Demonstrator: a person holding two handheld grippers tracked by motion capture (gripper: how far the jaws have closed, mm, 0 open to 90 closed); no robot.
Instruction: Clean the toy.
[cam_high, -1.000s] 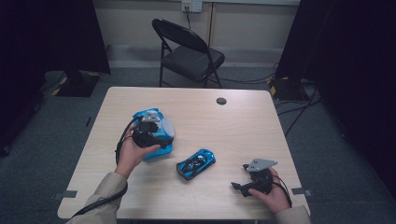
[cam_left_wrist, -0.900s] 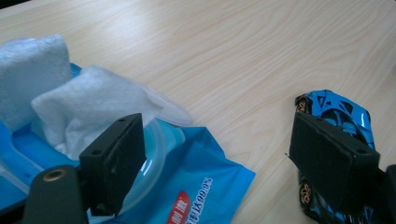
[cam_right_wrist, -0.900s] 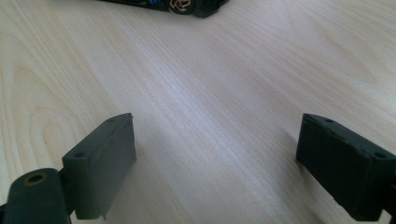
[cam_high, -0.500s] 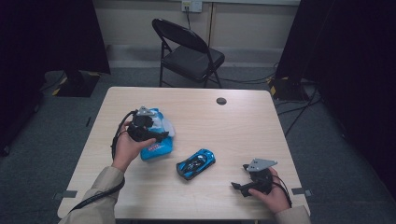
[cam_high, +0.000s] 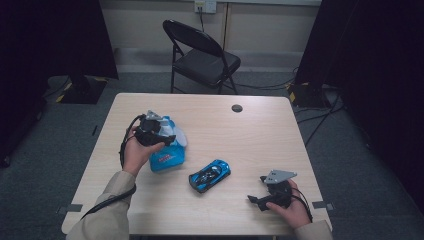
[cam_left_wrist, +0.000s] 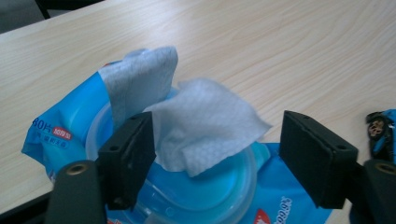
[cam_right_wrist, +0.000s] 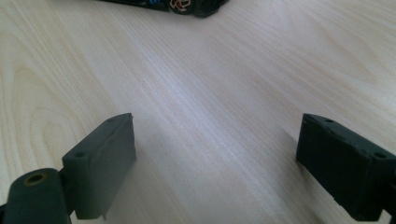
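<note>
A blue toy car (cam_high: 210, 175) sits on the pale wooden tabletop (cam_high: 260, 135), near its front edge. A small dark round disc (cam_high: 237, 108) lies near the far edge. Behind the tabletop stands a black folding chair (cam_high: 202, 57) on grey carpet.

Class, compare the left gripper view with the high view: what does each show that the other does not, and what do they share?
Left gripper view alone: the white wipe sticking up from the round opening of the blue wipes pack, between the jaws that have just been closing, pads not pressing it.

High view alone: the folding chair, the right gripper resting near the table's edge, the whole blue toy car.

Both: the pack, the left gripper, the wooden table.
</note>
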